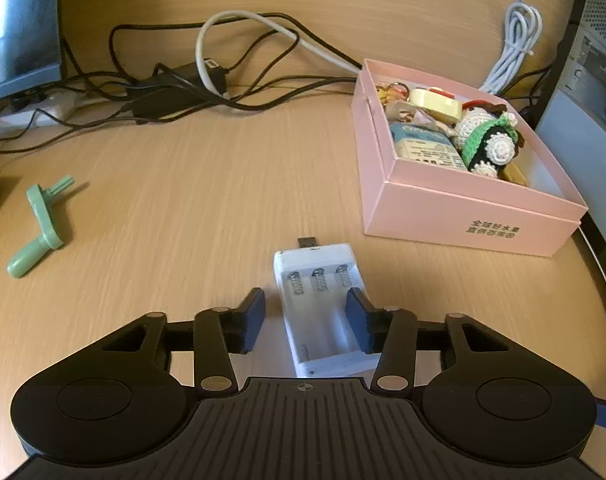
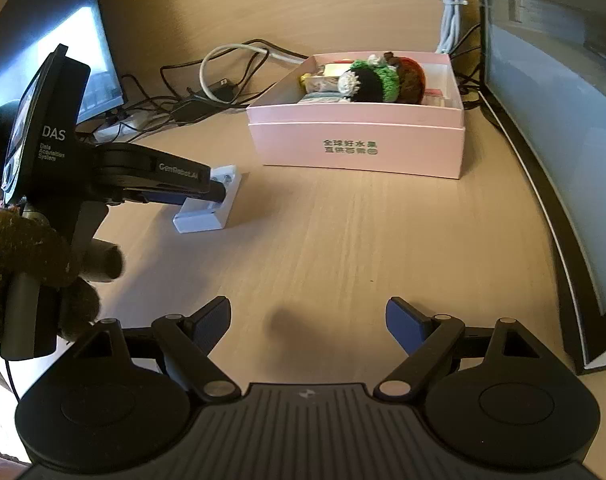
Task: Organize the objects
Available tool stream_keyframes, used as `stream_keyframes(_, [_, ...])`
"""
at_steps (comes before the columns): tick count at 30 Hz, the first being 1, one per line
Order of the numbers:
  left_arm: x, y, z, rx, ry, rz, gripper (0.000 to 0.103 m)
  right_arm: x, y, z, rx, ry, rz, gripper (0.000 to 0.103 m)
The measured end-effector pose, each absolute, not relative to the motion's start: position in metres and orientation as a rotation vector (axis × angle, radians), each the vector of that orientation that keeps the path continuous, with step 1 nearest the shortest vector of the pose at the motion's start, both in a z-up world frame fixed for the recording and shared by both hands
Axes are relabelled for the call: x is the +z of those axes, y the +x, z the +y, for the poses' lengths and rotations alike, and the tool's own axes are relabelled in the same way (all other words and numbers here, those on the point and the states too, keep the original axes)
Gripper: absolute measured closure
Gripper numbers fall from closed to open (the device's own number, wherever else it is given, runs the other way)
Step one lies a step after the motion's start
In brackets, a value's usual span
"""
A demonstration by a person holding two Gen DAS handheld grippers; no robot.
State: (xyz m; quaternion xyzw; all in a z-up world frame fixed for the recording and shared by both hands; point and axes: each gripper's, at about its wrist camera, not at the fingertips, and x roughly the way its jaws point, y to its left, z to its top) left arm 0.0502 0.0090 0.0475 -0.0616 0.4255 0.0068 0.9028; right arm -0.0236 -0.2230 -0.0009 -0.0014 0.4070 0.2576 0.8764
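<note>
A white battery charger (image 1: 323,312) with a USB plug lies flat on the wooden desk, its empty slots facing up. My left gripper (image 1: 307,296) straddles it: the right pad (image 1: 361,320) is at the charger's right edge, while a thin gap of desk shows between the left pad (image 1: 255,320) and the charger's side. In the right wrist view the same left gripper (image 2: 219,192) reaches down onto the charger (image 2: 207,208). A pink box (image 1: 463,216) holding crocheted toys and small items stands to the right. My right gripper (image 2: 307,304) hovers open over bare desk, in front of the pink box (image 2: 359,148).
A mint-green crank handle (image 1: 43,224) lies at the far left. Tangled black and white cables (image 1: 223,80) and a coiled white cord (image 1: 515,40) fill the back. A monitor (image 2: 551,160) stands along the right edge. A fuzzy sleeve (image 2: 23,248) holds the left gripper.
</note>
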Motion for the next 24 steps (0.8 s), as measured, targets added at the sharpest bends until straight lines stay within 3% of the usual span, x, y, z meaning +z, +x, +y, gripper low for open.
stream_keyframes(3, [0.049, 0.046, 0.012, 0.014, -0.149, 0.883, 0.066, -0.001, -0.024, -0.225, 0.528, 0.000, 0.847, 0.018])
stream_keyframes(5, [0.050, 0.040, 0.016, 0.007, -0.154, 0.870, 0.082, -0.001, -0.023, -0.225, 0.523, 0.000, 0.845, 0.018])
stream_keyframes(6, [0.052, 0.037, 0.017, -0.003, -0.158, 0.869, 0.084, -0.001, -0.023, -0.224, 0.521, -0.001, 0.844, 0.018])
stream_keyframes(7, [0.053, 0.034, 0.020, -0.010, -0.162, 0.871, 0.099, 0.000, -0.022, -0.224, 0.521, -0.003, 0.842, 0.018])
stream_keyframes(8, [0.055, 0.030, 0.023, -0.023, -0.165, 0.871, 0.096, 0.000, -0.021, -0.222, 0.523, -0.006, 0.841, 0.018])
stream_keyframes(19, [0.067, -0.011, 0.068, -0.074, -0.282, 0.860, 0.096, 0.011, -0.019, -0.174, 0.609, -0.084, 0.800, 0.018])
stream_keyframes(24, [0.066, -0.016, 0.050, -0.138, -0.242, 0.856, 0.090, 0.016, -0.027, -0.167, 0.633, -0.137, 0.785, 0.018])
